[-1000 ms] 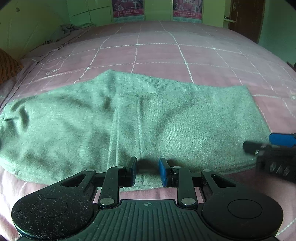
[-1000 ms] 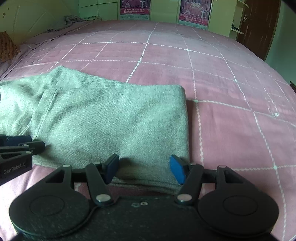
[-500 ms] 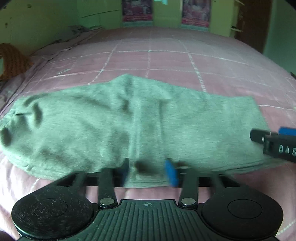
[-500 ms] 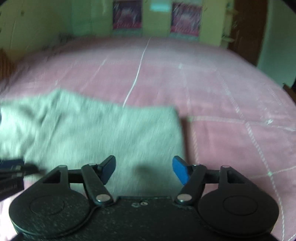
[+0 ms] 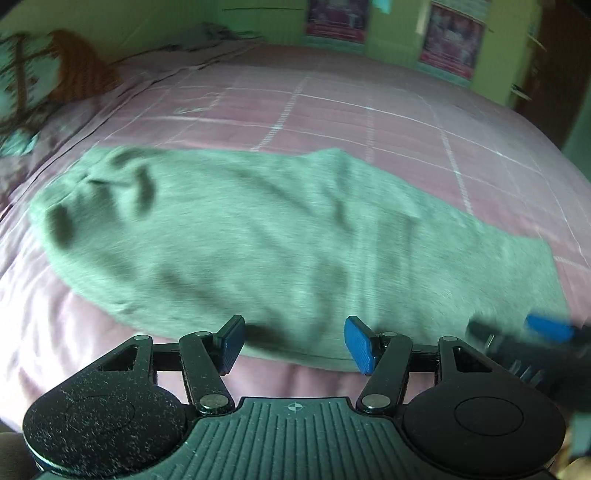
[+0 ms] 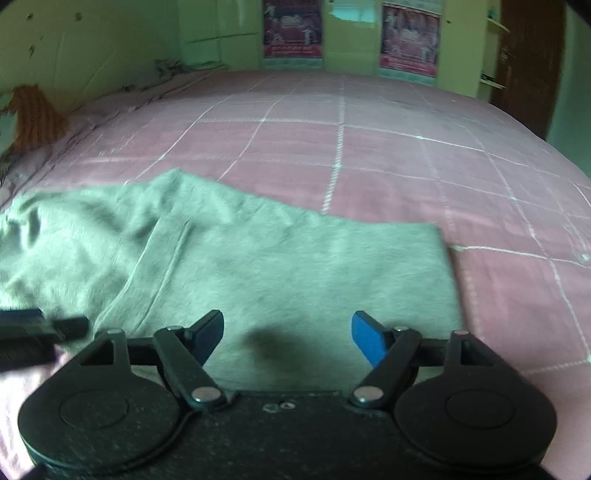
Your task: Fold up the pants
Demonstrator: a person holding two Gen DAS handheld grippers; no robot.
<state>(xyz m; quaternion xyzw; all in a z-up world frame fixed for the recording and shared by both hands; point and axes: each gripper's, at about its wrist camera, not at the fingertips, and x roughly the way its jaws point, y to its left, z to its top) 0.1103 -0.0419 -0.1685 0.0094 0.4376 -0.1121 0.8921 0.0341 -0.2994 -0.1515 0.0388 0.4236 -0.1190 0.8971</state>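
A pink checked bed carries green pants lying flat, with rumpled bedding at its far edge.

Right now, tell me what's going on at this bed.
A person is folding grey-green pants on a pink checked bedspread, one hand-held gripper in each hand. The pants lie flat, already folded into a long strip. The left hand-held gripper is opening over the near edge, pinching nothing. The right hand-held gripper hangs open above the squared end.

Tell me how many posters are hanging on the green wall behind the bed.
2. One pink-and-purple poster hangs left of centre on the far wall, the other to its right, nearer the brown door. More could be outside the frame.
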